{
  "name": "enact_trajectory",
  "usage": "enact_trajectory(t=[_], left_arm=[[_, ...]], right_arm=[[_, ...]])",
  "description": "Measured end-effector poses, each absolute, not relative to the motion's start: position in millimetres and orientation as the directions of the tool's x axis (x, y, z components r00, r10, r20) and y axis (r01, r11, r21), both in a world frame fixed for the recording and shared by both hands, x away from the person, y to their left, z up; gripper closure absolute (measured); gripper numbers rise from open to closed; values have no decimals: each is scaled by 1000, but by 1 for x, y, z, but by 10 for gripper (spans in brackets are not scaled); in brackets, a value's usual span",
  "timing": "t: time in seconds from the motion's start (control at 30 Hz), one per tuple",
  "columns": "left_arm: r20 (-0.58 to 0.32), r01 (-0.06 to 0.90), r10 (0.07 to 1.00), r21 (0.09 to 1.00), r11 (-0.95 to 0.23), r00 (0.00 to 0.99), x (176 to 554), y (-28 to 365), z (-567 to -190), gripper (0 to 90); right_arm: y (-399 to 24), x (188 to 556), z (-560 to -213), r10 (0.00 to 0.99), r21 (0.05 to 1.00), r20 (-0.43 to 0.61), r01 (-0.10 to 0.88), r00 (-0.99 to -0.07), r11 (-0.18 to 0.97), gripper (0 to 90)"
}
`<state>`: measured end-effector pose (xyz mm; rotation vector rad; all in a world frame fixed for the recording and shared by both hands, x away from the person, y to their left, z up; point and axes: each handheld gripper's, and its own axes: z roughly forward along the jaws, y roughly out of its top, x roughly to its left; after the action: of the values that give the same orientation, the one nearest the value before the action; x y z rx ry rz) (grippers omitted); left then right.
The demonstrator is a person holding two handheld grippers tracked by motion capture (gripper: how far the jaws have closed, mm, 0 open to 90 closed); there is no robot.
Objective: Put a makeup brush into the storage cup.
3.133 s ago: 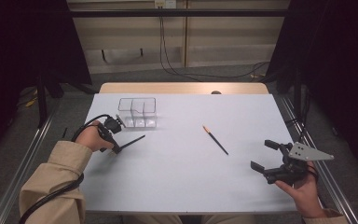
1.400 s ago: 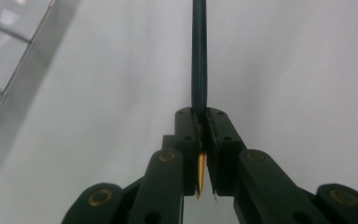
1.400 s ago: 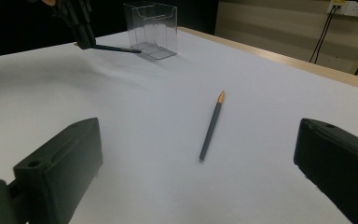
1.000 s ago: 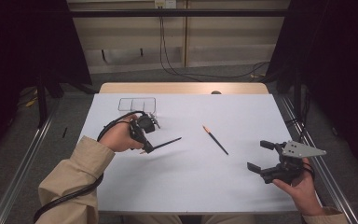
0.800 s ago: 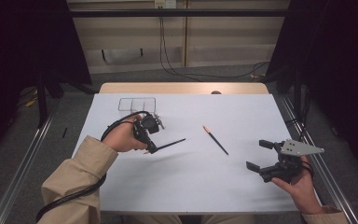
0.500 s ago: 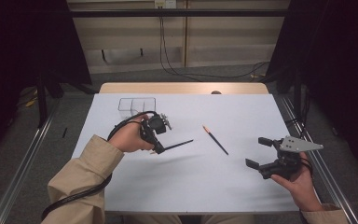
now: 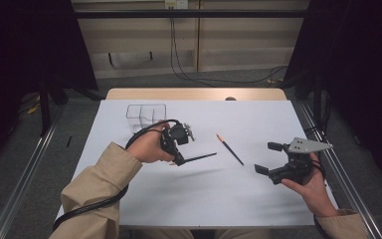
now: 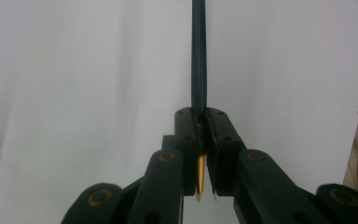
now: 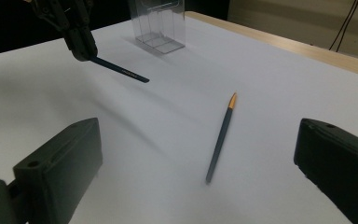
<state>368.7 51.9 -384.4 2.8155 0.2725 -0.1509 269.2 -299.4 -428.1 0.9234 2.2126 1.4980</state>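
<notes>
High view | left tool [image 7: 178, 158] is clamping dark pencil [image 7: 200, 157] (tip-end grip) | right tool [image 7: 271, 160] is gaping | keep pencil level, clearing second pencil [image 7: 230, 149].

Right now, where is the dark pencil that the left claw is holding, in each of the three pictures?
High view: the held pencil sticks out rightward from the left claw, left of centre.
Left gripper view: it runs straight up the middle.
Right gripper view: upper left, slanting.
Shared landmark: the left claw gripping it.
</notes>
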Motion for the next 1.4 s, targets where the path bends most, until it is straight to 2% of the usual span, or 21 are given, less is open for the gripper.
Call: enact_trajectory(t=[0.53, 1.03, 1.3, 1.4], left_arm=[[-151, 151, 111, 286, -946, 982, 367, 36, -395, 840], [-160, 145, 102, 285, -947, 982, 368, 33, -395, 840], [-164, 122, 77, 284, -951, 983, 366, 24, -394, 840], [-163, 116, 72, 278, -954, 984, 366, 22, -394, 840]], right_arm=[[-265, 299, -417, 573, 799, 99, 409, -813, 441, 3], [-239, 311, -408, 507, 718, 57, 388, -860, 578, 32], [-224, 318, -406, 454, 686, 45, 358, -890, 633, 71], [-220, 320, -405, 428, 685, 39, 336, -903, 647, 112]])
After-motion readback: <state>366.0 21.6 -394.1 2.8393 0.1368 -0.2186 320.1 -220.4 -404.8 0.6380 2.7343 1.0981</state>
